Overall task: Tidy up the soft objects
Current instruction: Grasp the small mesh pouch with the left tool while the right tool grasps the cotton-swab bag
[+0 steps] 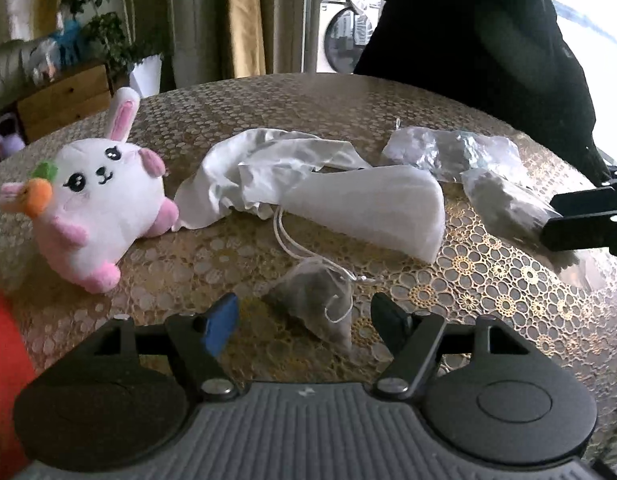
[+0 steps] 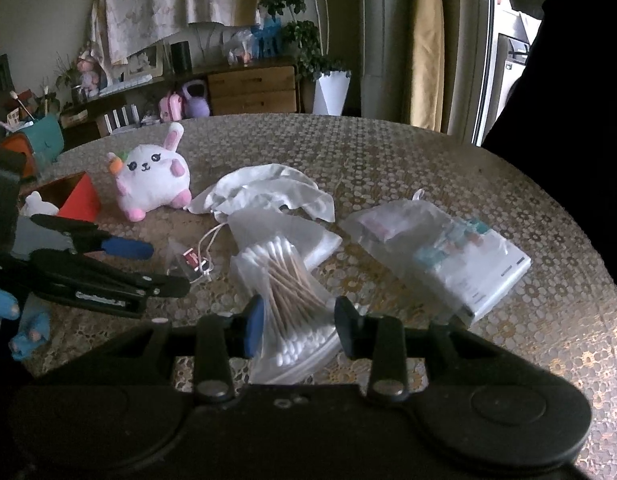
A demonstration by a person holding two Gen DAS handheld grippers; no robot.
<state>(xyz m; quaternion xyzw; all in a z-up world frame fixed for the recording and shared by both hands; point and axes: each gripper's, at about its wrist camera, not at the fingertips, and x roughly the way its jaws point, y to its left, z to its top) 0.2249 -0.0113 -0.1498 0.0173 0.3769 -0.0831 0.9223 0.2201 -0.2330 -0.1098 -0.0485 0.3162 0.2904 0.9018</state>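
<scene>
A white and pink plush bunny (image 1: 104,200) holding a carrot sits at the table's left; it also shows in the right wrist view (image 2: 150,178). A crumpled white cloth (image 1: 268,168) and a white pouch (image 1: 380,208) lie mid-table. My left gripper (image 1: 304,314) is open, its jaws on either side of a small mesh sachet (image 1: 320,308) with a string. My right gripper (image 2: 298,322) is open around a clear bag of cotton swabs (image 2: 286,292), its jaws beside the bag. The cloth shows in the right wrist view (image 2: 268,192) too.
A plastic-wrapped packet (image 2: 460,260) lies at the right. A red box (image 2: 74,198) stands at the table's left edge. The round table has a gold lace cover (image 1: 488,280). A person in black (image 1: 488,40) stands behind. My right gripper's fingers (image 1: 580,220) enter the left wrist view.
</scene>
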